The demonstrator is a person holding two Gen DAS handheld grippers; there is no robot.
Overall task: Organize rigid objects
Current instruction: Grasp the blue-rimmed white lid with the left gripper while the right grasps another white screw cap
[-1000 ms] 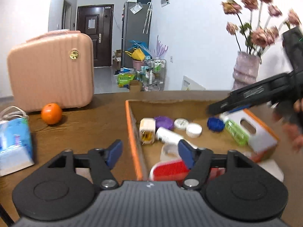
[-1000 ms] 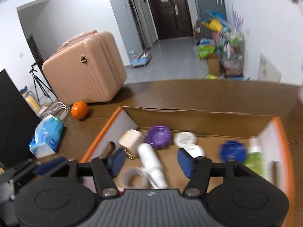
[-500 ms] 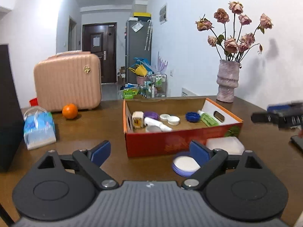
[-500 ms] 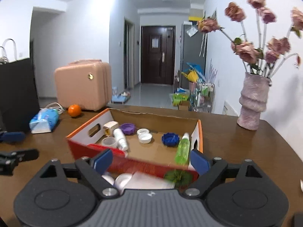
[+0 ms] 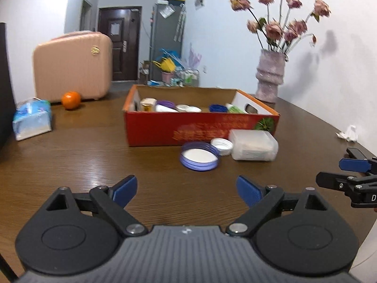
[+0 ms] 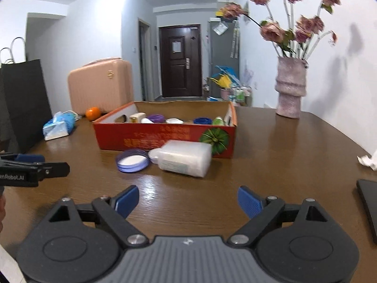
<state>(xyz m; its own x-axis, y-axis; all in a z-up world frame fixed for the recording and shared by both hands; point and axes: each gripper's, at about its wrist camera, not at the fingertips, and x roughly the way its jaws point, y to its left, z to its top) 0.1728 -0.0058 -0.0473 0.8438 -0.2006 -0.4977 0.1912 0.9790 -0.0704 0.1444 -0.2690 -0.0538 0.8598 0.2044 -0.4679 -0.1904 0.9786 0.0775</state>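
Note:
A red cardboard box (image 5: 200,127) (image 6: 165,138) stands mid-table holding several lids, a white bottle and a green bottle. In front of it lie a purple-rimmed lid (image 5: 199,155) (image 6: 132,160), a small white cap (image 5: 221,146) and a clear plastic container (image 5: 253,144) (image 6: 186,155). My left gripper (image 5: 187,191) is open and empty, well short of the lid. My right gripper (image 6: 188,200) is open and empty too, back from the container. Each gripper shows at the other view's edge: the right gripper (image 5: 348,176), the left gripper (image 6: 35,167).
A pink suitcase (image 5: 73,66), an orange (image 5: 70,100) and a tissue pack (image 5: 31,121) sit at the far left. A vase of dried roses (image 6: 291,87) stands at the far right. A black bag (image 6: 23,103), crumpled paper (image 6: 367,160) and a dark flat device (image 6: 368,210) lie at the sides.
Both grippers have pulled back from over the box to the near side of the table and their jaws have opened wider. The lids and container in front of the box came into view.

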